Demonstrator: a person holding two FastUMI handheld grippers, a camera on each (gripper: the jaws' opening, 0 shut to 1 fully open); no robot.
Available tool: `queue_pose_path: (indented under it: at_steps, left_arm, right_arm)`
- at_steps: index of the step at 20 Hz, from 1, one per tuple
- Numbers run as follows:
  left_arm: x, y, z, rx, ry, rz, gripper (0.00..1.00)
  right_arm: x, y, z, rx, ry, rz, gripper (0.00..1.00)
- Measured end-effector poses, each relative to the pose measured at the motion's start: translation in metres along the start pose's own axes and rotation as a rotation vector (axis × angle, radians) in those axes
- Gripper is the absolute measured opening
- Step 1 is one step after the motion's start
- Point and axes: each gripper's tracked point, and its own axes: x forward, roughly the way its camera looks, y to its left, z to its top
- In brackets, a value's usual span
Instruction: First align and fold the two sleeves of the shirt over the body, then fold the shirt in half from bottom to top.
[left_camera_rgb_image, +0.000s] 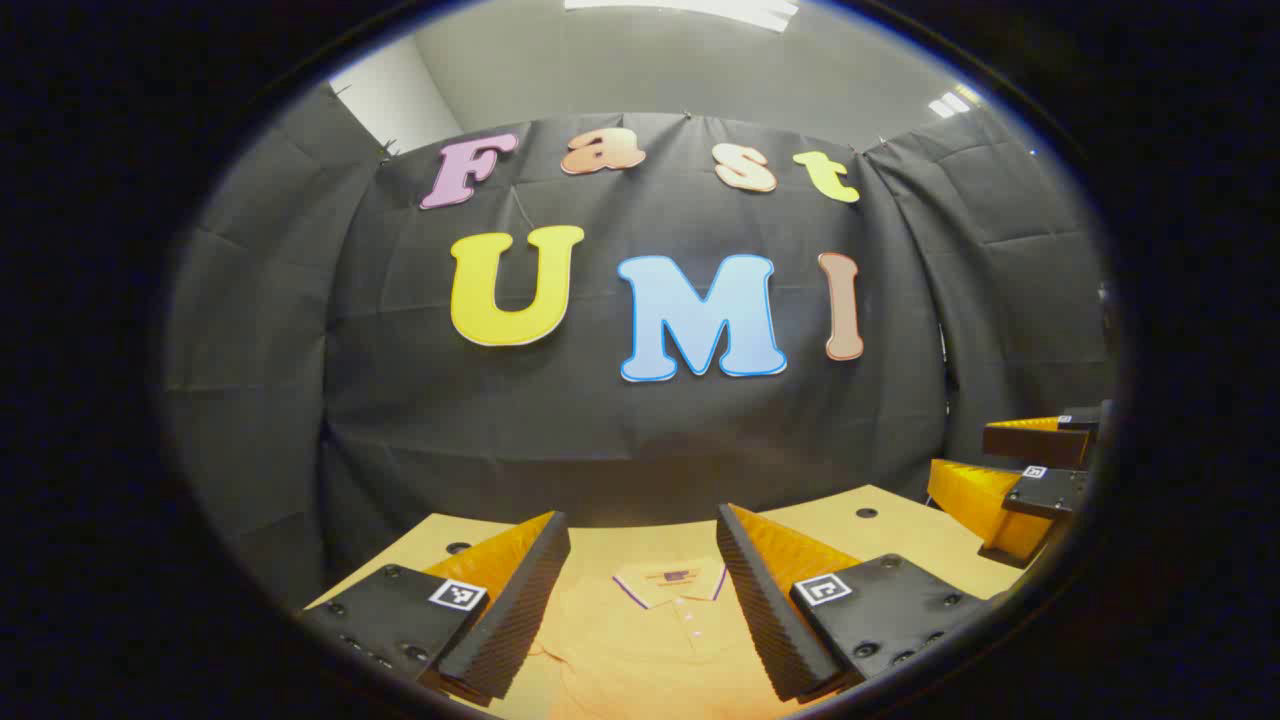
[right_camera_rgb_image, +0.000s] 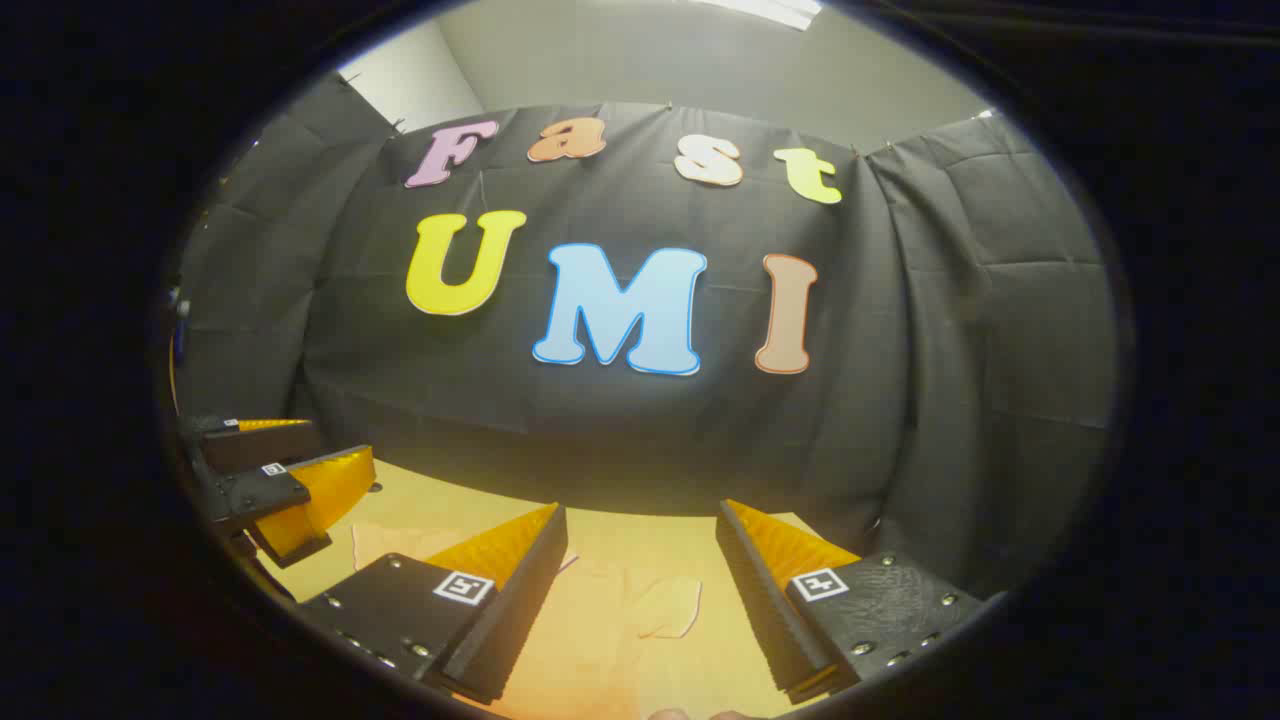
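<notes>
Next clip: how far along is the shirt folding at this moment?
Nothing looks done: the shirt lies on the table with its collar showing, and a sleeve looks spread out, not over the body. In hand: nothing; the left gripper and right gripper hang open above it. Left: both sleeve folds, then the bottom-to-top fold.

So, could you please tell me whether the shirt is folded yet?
Cannot tell fully. The shirt lies flat on the table, collar up; one sleeve looks spread sideways.
</notes>
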Motion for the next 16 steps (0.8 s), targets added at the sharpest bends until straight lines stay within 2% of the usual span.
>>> queue_pose_path:
  at_steps: [6,12,16]
  left_arm:
    - [0.01,0.003,0.0,0.009,0.019,0.016,0.96]
    - [0.005,0.006,0.0,0.011,0.023,0.015,0.96]
    - [0.006,0.009,-0.001,0.0,0.027,0.022,0.96]
  right_arm:
    - [0.019,0.003,-0.003,0.023,0.037,0.002,0.93]
    - [0.031,-0.01,-0.001,0.004,0.03,-0.039,0.92]
    - [0.04,-0.012,-0.004,0.013,0.042,-0.04,0.93]
